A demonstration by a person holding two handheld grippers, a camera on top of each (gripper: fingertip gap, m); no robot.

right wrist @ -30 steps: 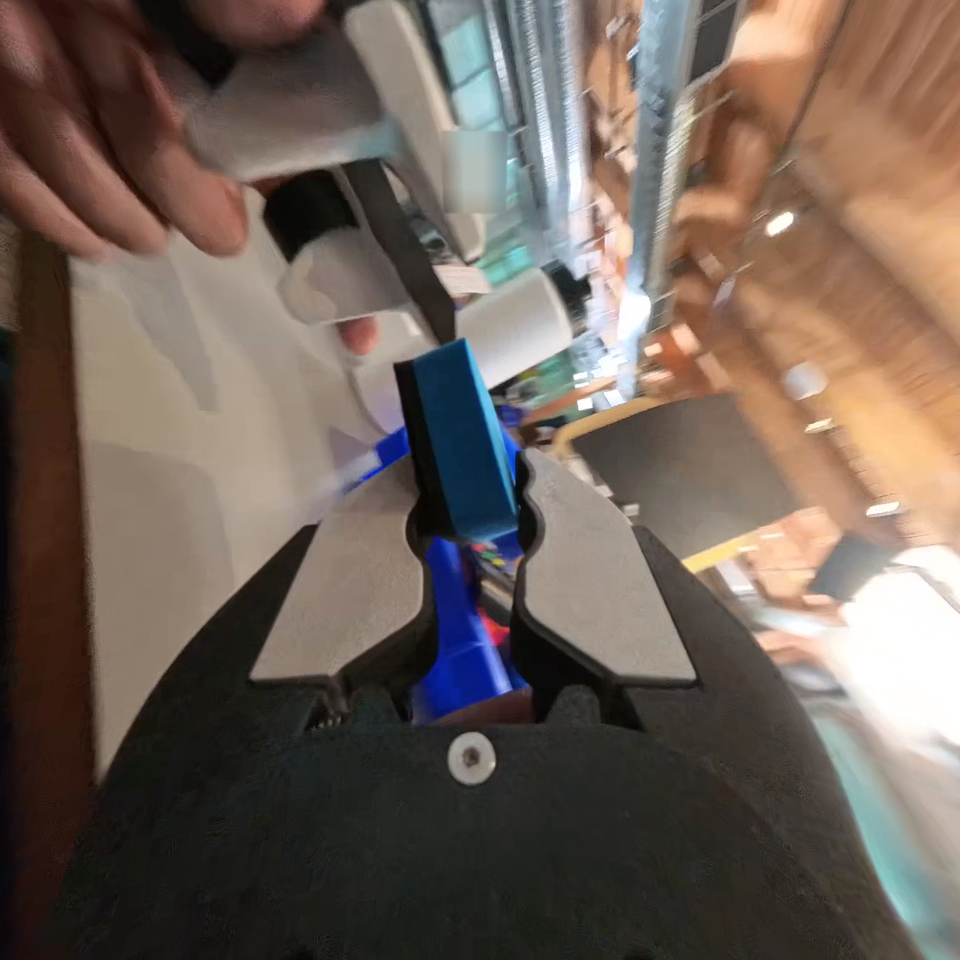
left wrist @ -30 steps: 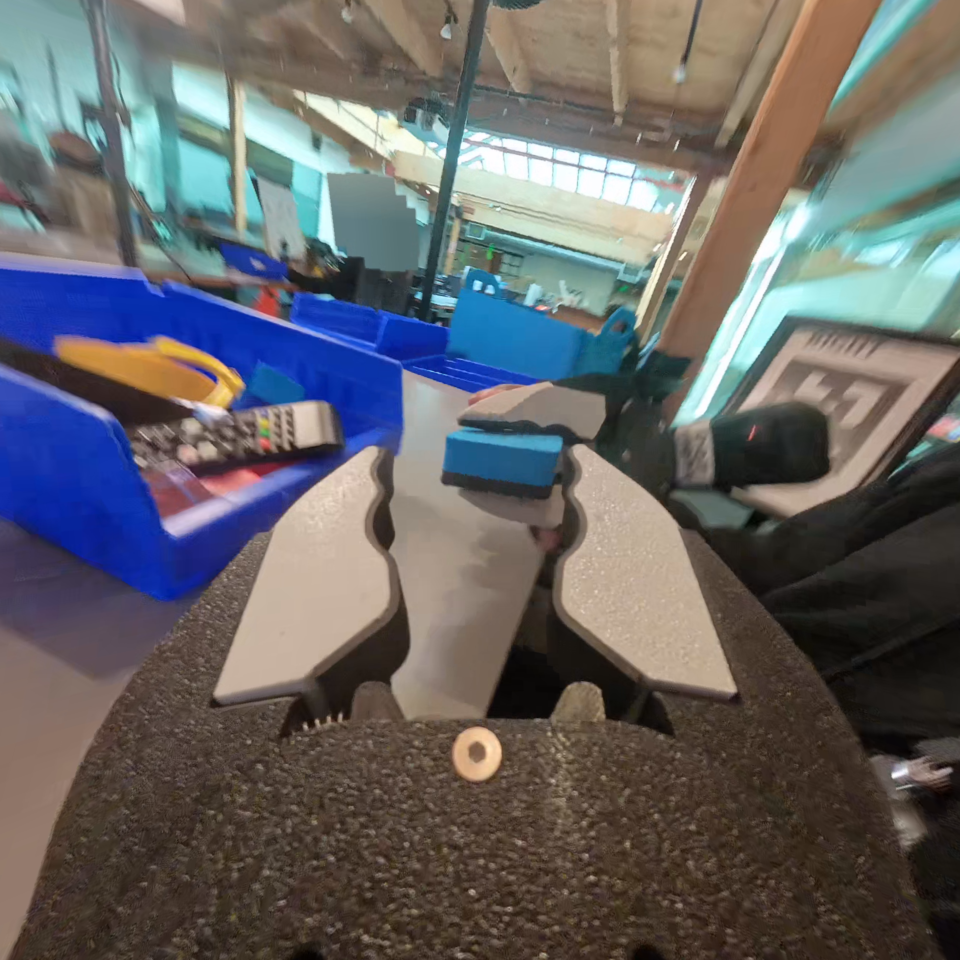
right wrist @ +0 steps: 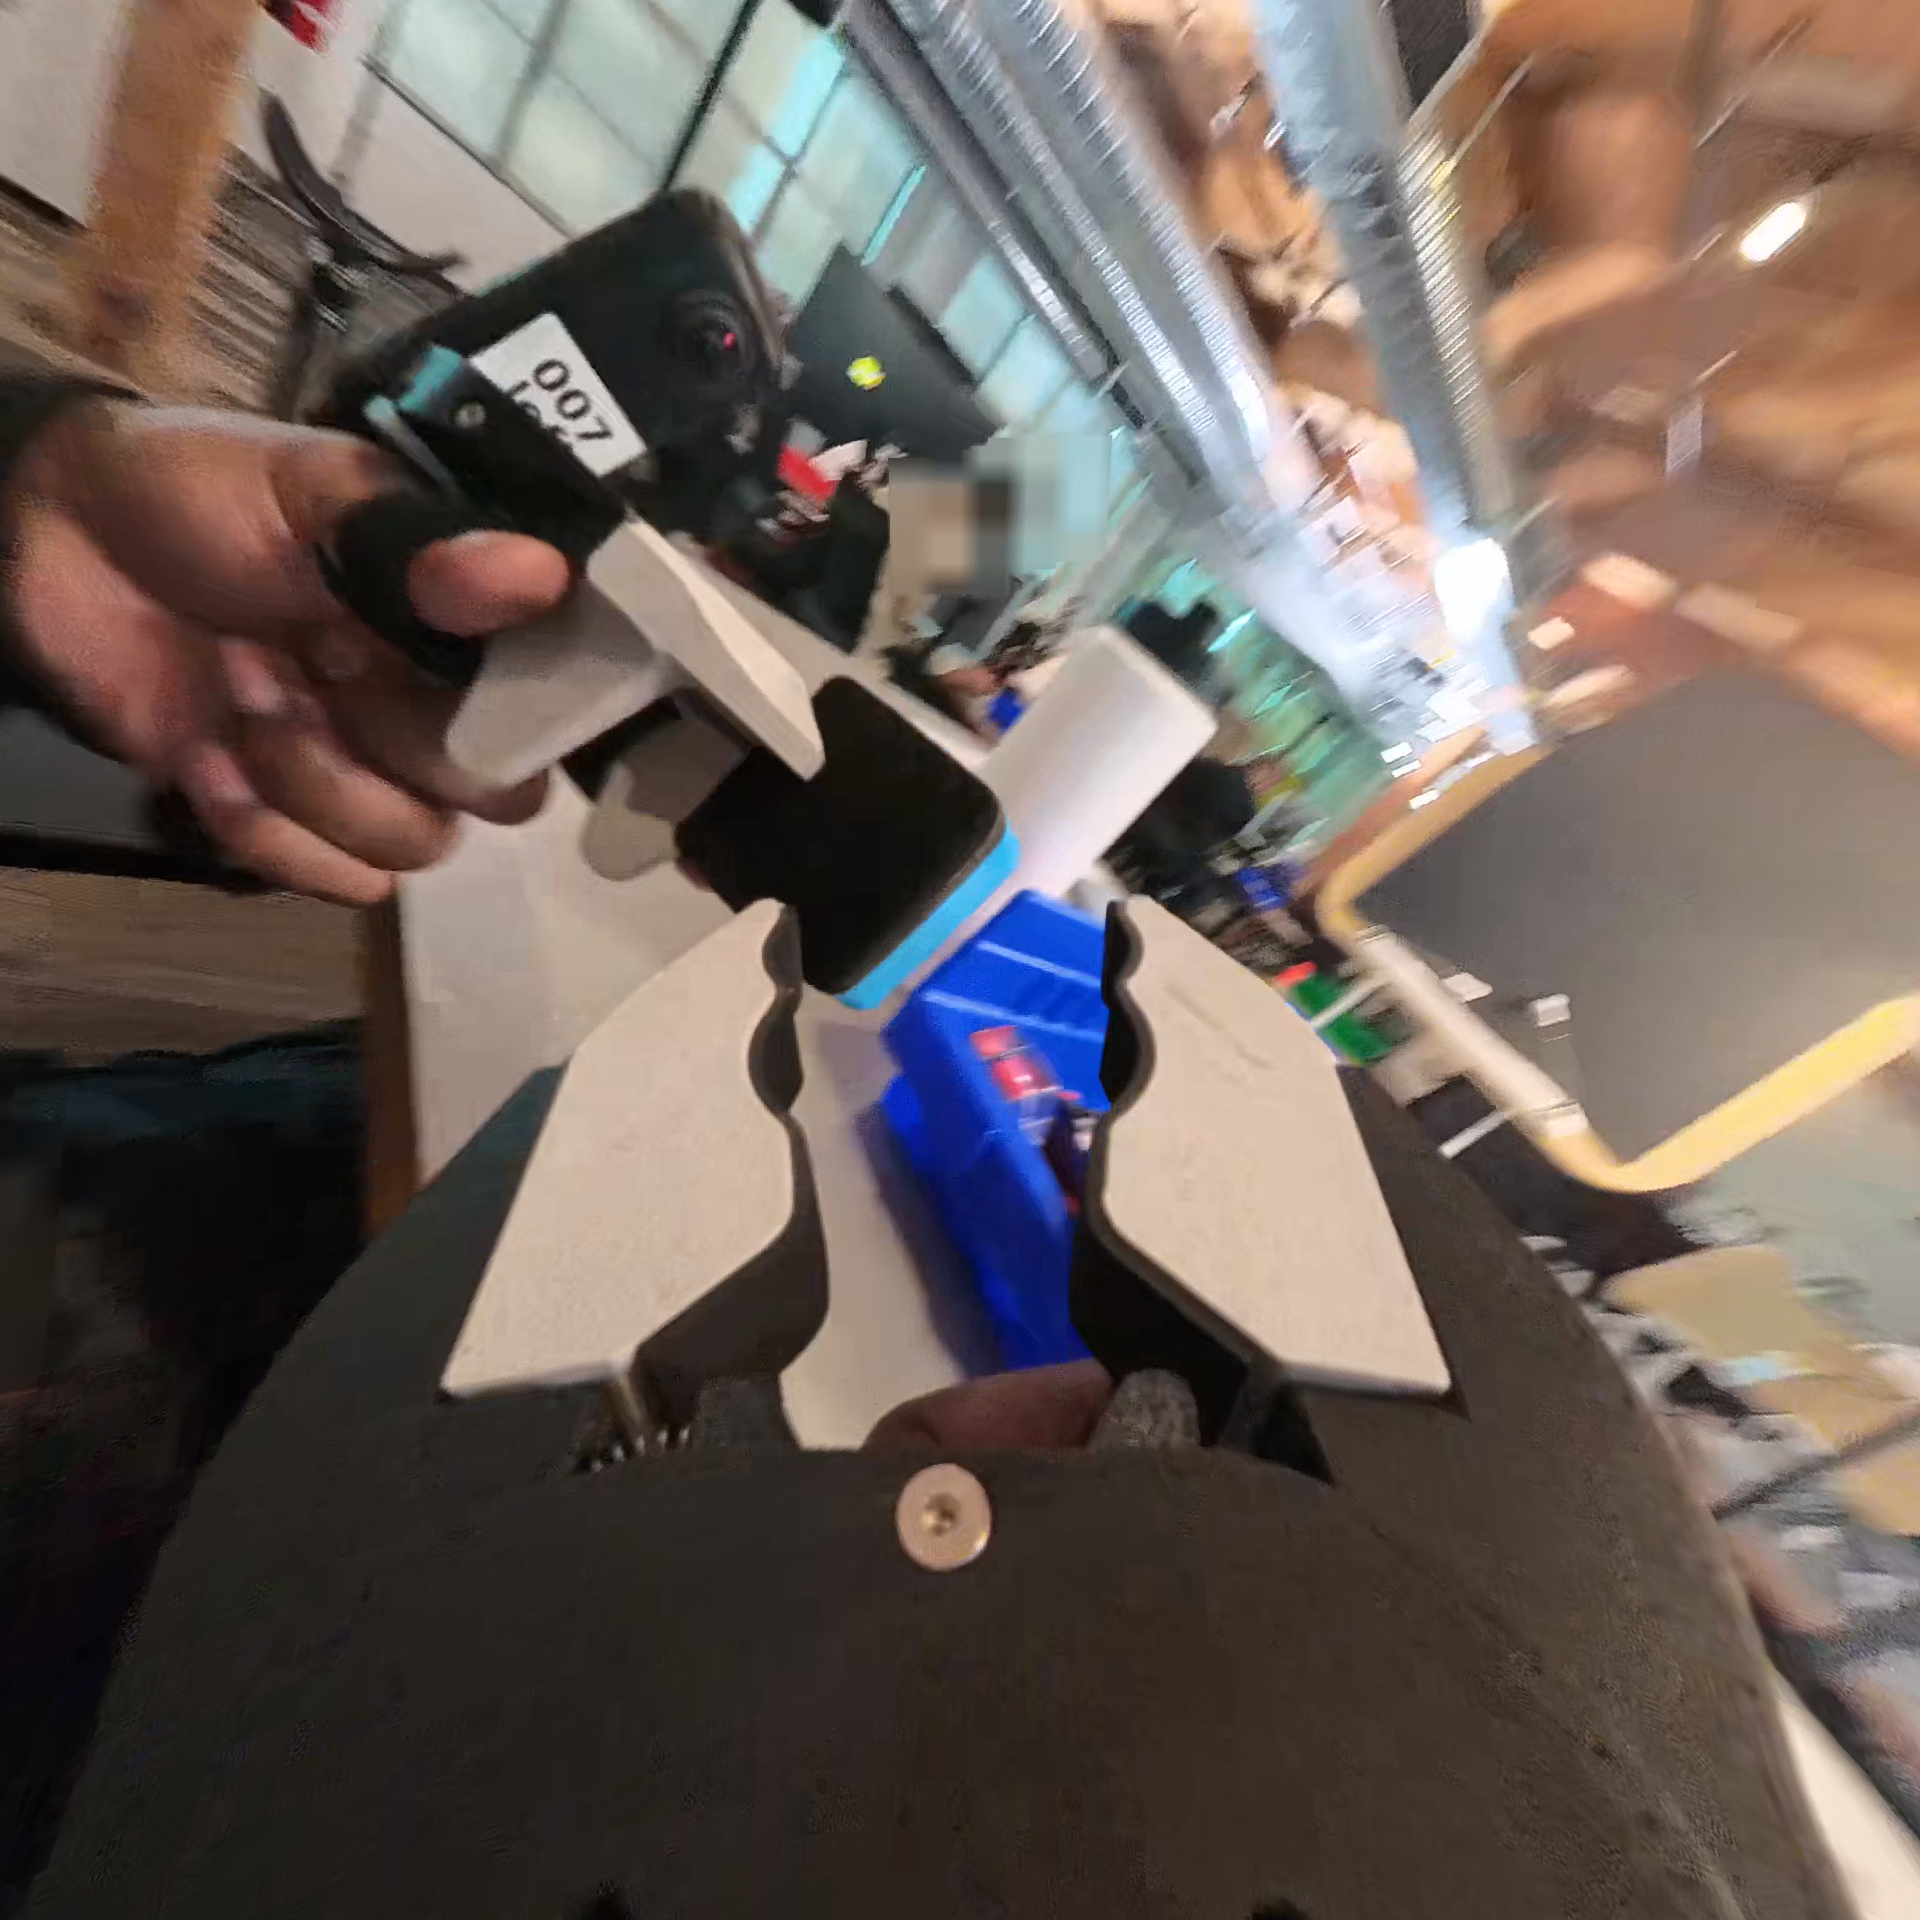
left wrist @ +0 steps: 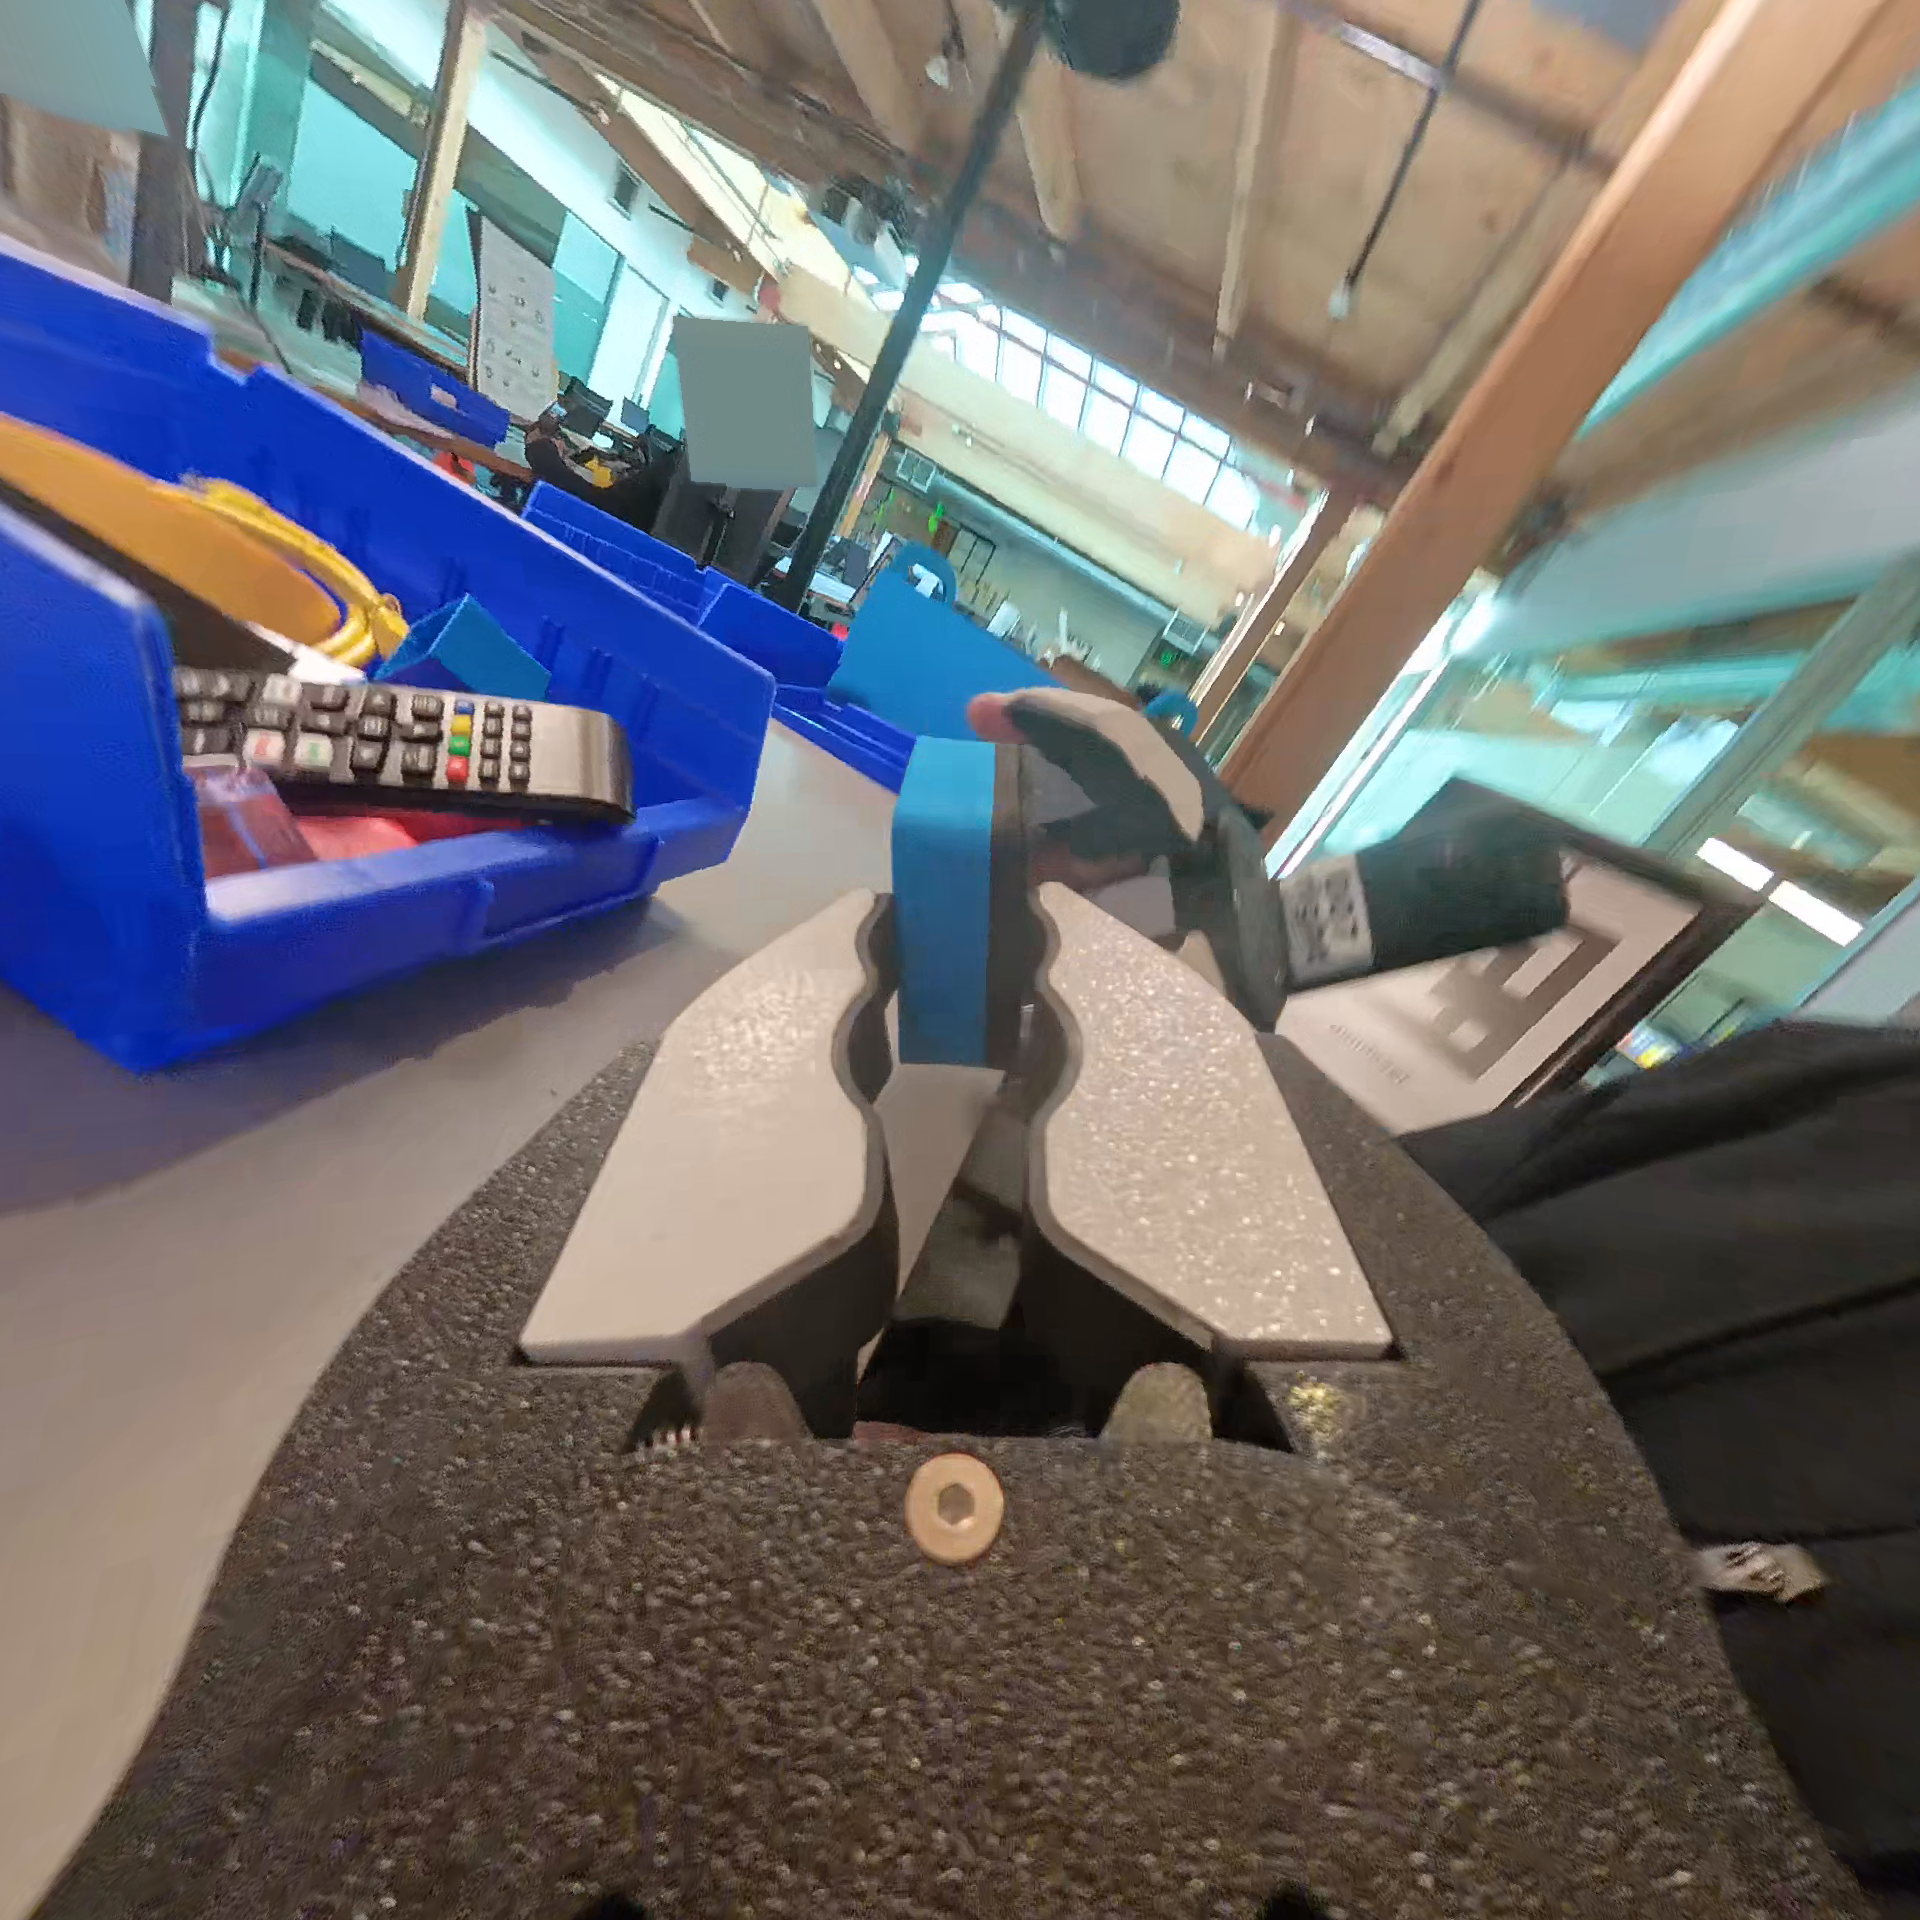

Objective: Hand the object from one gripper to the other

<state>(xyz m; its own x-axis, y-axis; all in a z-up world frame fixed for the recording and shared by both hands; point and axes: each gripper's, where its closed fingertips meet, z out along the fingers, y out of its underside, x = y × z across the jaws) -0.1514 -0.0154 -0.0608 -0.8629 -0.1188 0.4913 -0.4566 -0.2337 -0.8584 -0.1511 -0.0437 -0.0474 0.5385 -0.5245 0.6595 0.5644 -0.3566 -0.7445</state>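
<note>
Grey wavy-edged fingers (left wrist: 1164, 1122), black pebbled gripper body with silver screw (left wrist: 953, 1507), dark sleeve (left wrist: 1714, 1195)

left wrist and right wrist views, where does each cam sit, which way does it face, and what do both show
Left wrist view: sits on the left gripper, looking along its fingers, shut on the blue eraser; blue bin on the left, right gripper beyond.
Right wrist view: sits on the right gripper, jaws open, facing the left gripper and the hand holding it.
Shared: the eraser, the bin, both grippers.

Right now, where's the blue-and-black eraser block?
The eraser block is clamped upright in the left gripper, held above the table right of the blue bin; the right gripper is open, just below it.
</note>
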